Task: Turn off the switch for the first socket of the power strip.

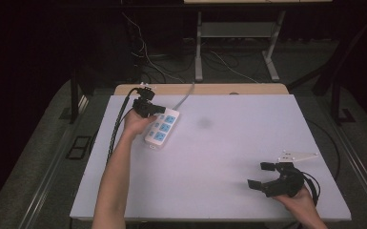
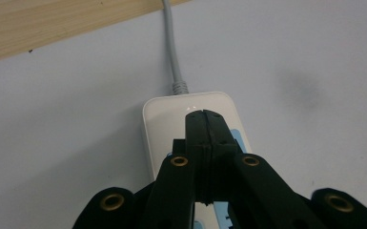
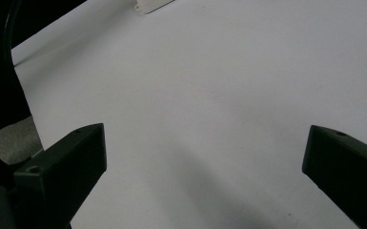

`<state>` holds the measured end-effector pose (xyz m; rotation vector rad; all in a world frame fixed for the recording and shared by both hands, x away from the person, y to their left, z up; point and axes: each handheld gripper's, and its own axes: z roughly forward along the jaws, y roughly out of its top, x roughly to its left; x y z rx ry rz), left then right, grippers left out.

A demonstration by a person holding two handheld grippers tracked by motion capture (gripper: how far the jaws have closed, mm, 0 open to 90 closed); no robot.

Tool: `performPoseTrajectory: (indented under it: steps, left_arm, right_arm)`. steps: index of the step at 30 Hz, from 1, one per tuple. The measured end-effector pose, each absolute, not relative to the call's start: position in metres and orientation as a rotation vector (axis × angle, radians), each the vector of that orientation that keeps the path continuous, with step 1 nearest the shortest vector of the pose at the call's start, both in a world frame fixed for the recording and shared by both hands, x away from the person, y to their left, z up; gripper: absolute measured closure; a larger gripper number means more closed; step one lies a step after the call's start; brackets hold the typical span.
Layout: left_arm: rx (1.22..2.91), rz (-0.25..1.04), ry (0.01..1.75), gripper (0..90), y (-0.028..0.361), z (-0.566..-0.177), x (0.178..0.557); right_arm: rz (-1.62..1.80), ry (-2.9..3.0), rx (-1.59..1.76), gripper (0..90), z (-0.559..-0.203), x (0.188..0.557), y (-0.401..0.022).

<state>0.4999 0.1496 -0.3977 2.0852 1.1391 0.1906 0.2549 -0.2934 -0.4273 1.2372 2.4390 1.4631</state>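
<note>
At the upper left of the high view, the left gripper [image 1: 158, 110] sits over the far end of a white plastic power strip with blue socket faces [image 1: 162, 128], which lies on the pale grey surface [image 1: 219, 157] near its far left corner. In the left gripper view the two black jaws are pressed flat together with nothing between them, their joined tip resting on or just above the strip's blank white end [image 2: 171, 114], close to where the grey cord [image 2: 173, 57] enters through a ribbed collar; whether the tip actually touches I cannot tell.

The strip is a long rounded block, glossy white, with blue socket faces in a row along its top. It looks like a stiff, fairly light shell with a smooth, slippery skin, so a push on one end would probably slide or swivel it rather than tip it. The cord, stiff enough to tug back, runs off the far edge over a wooden strip [image 2: 52, 24]. The long sides look like the best place for a hold, jaws straddling the narrow width.

At the lower right, the right gripper [image 1: 262, 175] rests well apart from the strip, its jaws spread wide over bare surface.
</note>
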Motion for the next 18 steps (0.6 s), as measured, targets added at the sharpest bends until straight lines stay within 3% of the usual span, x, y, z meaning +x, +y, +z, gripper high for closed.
performPoseTrajectory:
  steps: [18]
  left_arm:
    - [2.130,0.219,1.157,89.3,0.149,-0.415,0.501]
  right_arm:
    - [1.486,2.436,1.246,0.8,-0.428,0.257,-0.295]
